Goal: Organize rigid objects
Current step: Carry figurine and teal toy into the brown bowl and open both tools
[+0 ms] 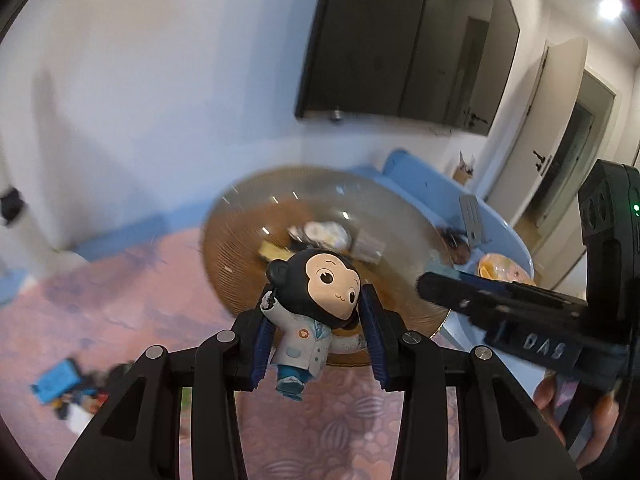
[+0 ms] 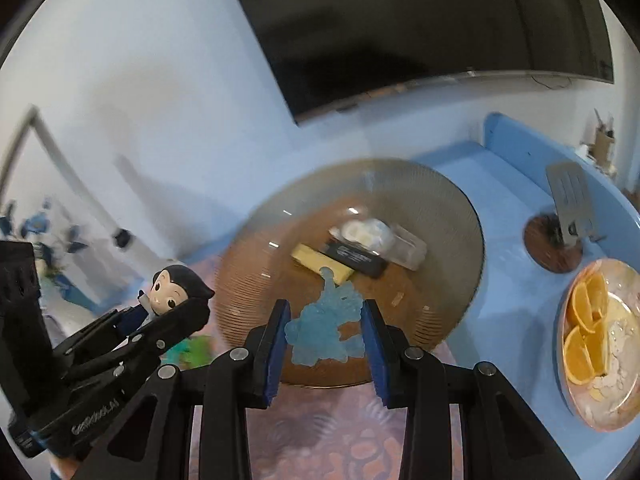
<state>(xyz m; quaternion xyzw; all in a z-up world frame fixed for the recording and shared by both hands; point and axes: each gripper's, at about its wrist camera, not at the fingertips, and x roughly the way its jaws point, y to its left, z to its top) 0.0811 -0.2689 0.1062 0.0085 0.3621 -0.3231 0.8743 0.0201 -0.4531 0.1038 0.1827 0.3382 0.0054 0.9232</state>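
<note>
In the left wrist view my left gripper [image 1: 318,320] is shut on a monkey figurine [image 1: 324,280] with black hair, a white coat and teal trousers, both pads pressed to its sides. My right gripper [image 2: 326,316] is shut on a flat, translucent blue glitter figure [image 2: 320,332]. Both are held up in front of a round ribbed brown tray [image 2: 440,200] that carries a yellow block [image 2: 320,264], a black box [image 2: 356,258], a white round container [image 2: 366,230] and a clear box [image 2: 408,250]. Each gripper shows in the other's view: the right gripper [image 1: 432,286], the left gripper [image 2: 160,312].
To the right on the blue table [image 2: 500,184] stand a plate [image 2: 560,332] of orange slices and a metal spatula [image 2: 570,196] over a brown coaster. A pink patterned cloth [image 2: 320,420] lies below the grippers. Several small toys [image 1: 60,384] lie at far left. A dark screen [image 2: 400,20] hangs on the wall.
</note>
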